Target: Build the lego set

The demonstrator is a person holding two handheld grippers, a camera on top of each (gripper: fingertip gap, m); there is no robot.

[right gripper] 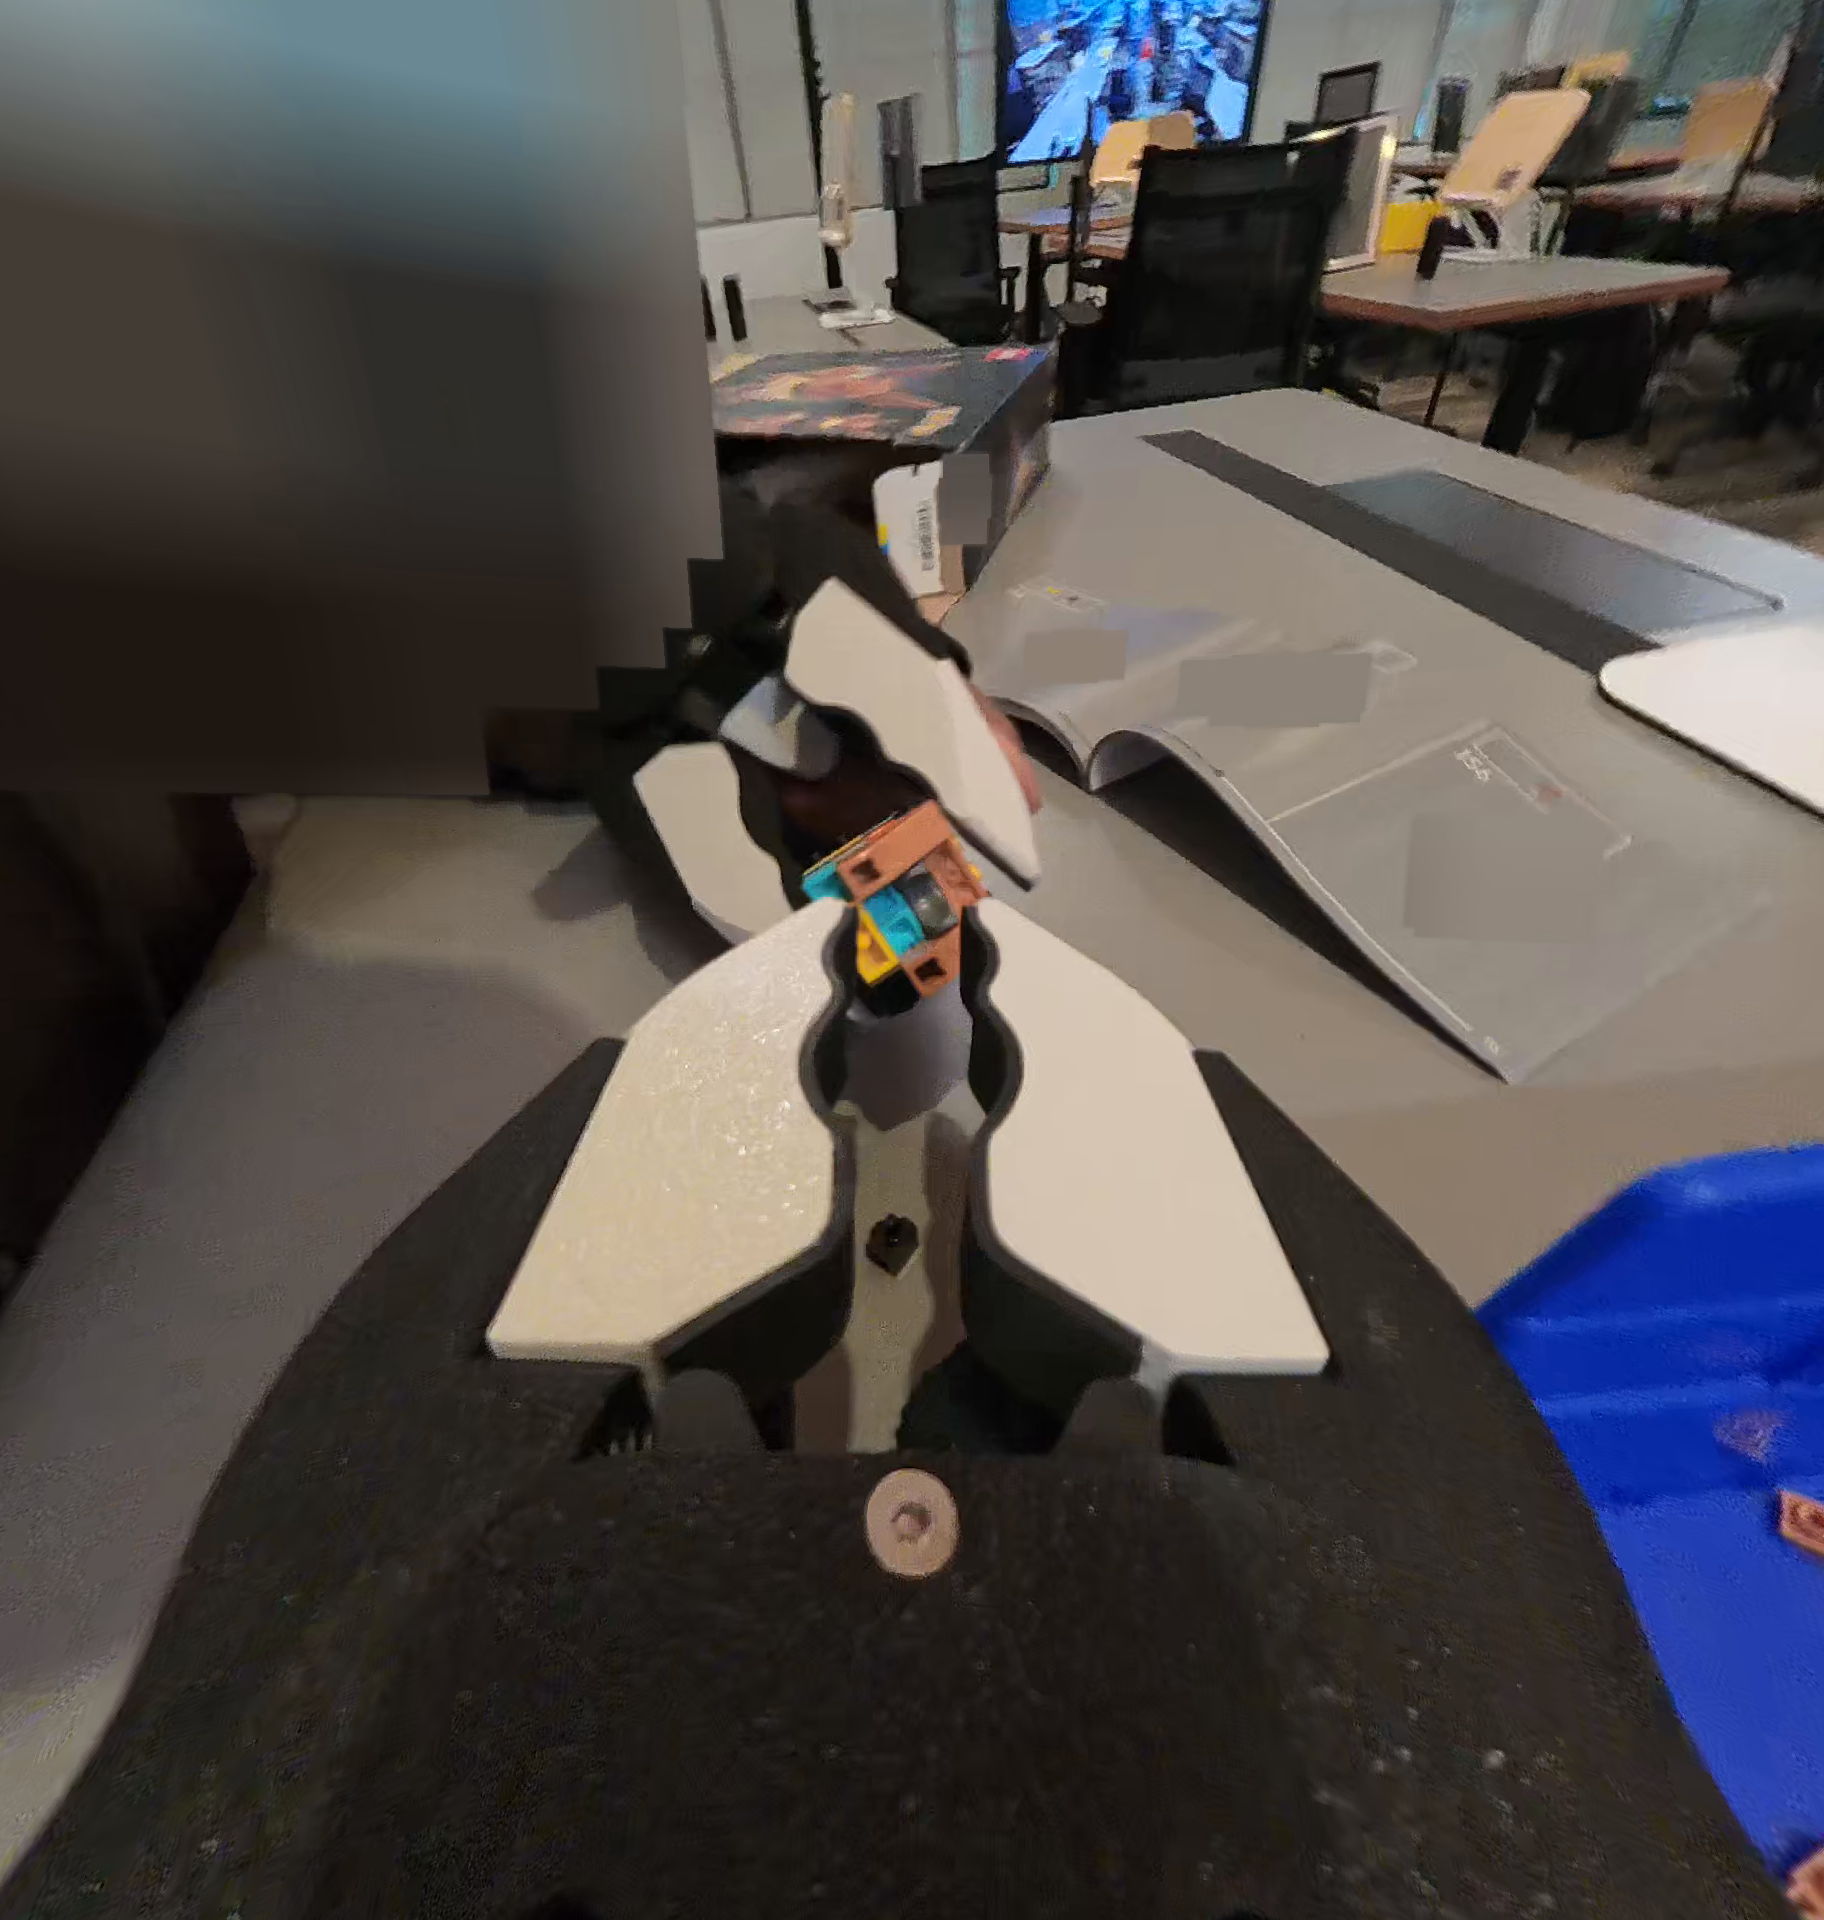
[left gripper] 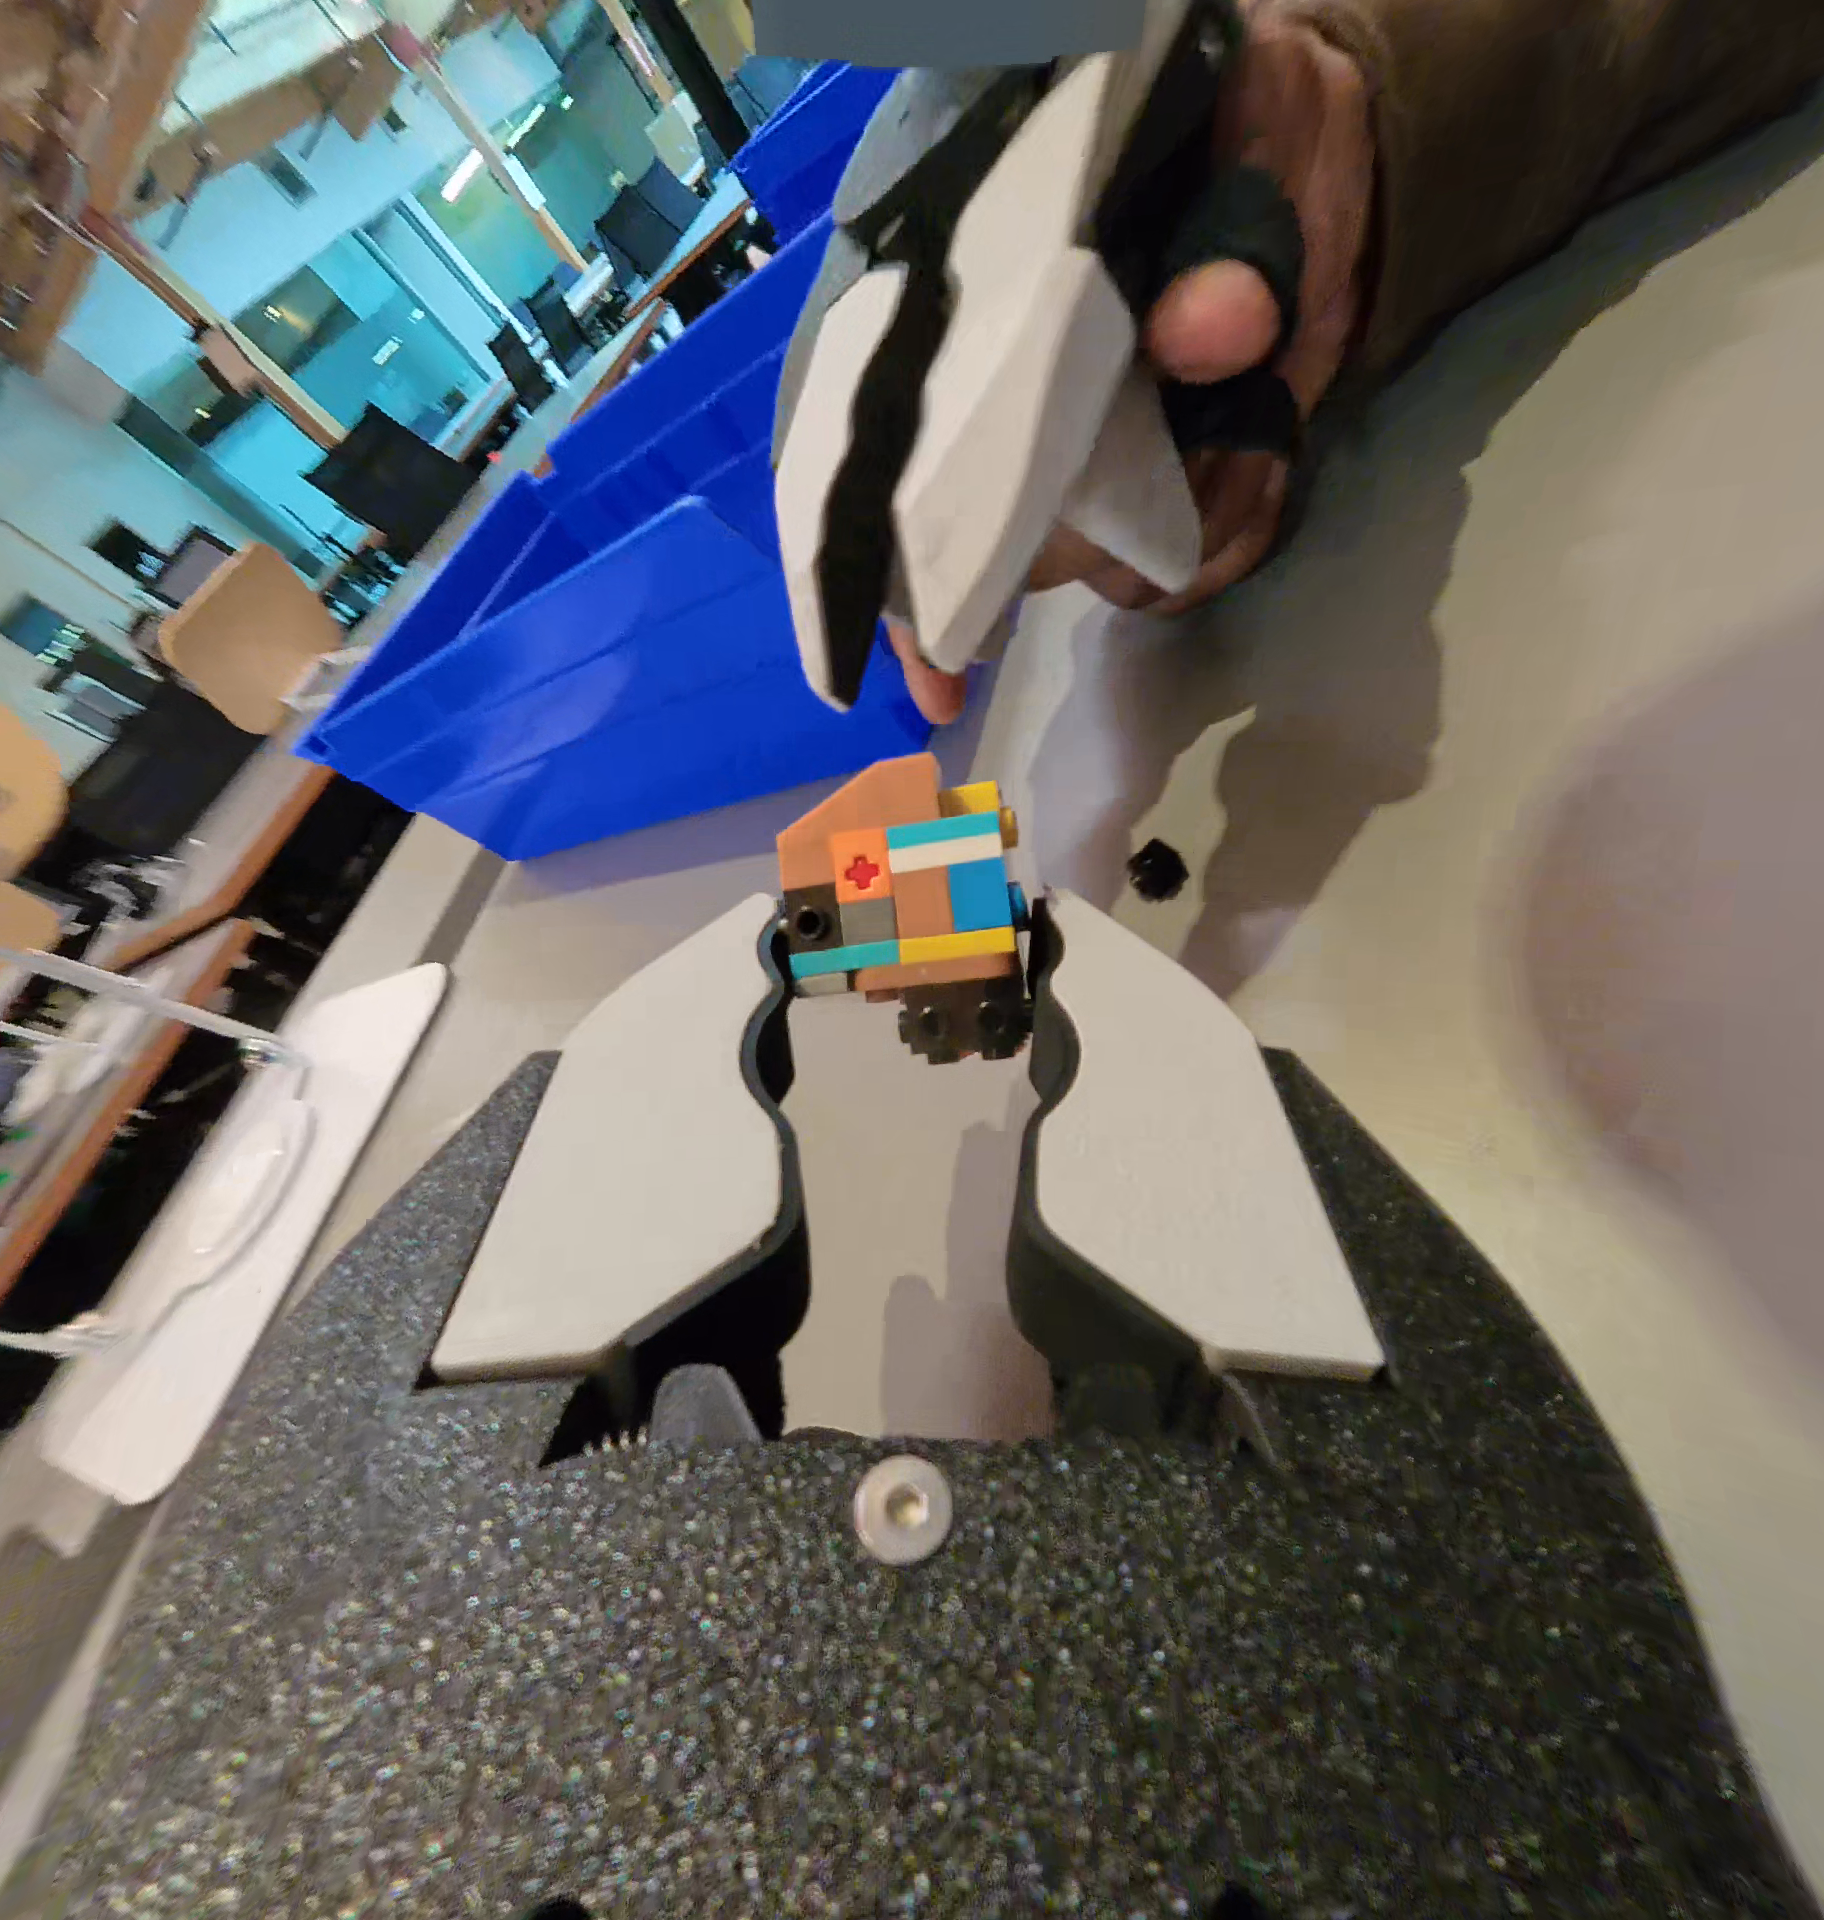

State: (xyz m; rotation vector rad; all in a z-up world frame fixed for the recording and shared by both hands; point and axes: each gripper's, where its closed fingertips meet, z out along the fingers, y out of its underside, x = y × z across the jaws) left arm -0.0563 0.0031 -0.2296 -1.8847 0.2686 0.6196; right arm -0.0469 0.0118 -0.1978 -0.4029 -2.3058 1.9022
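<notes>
A small lego assembly (left gripper: pixel 903 894) of brown, teal, yellow, blue and orange bricks, with black bricks underneath, sits between the tips of my left gripper (left gripper: pixel 903 925). The left gripper is shut on it and holds it above the grey table (left gripper: pixel 1510 935). My right gripper (left gripper: pixel 887 670) hangs above and beyond the assembly, its jaws a narrow gap apart and empty. In the right wrist view the right gripper (right gripper: pixel 908 920) is just in front of the assembly (right gripper: pixel 903 883), which the left gripper (right gripper: pixel 877 883) holds. A small black brick (left gripper: pixel 1157 868) lies on the table, also seen between the right fingers (right gripper: pixel 892 1242).
Blue bins (left gripper: pixel 627 675) stand behind the assembly; one (right gripper: pixel 1718 1403) at the right holds loose brown bricks. An open instruction booklet (right gripper: pixel 1407 810) and a lego box (right gripper: pixel 887 395) lie farther back. A white tray (right gripper: pixel 1770 707) is at the table's right edge. Only a small space, under 4 cm, lies between the two pairs of fingers.
</notes>
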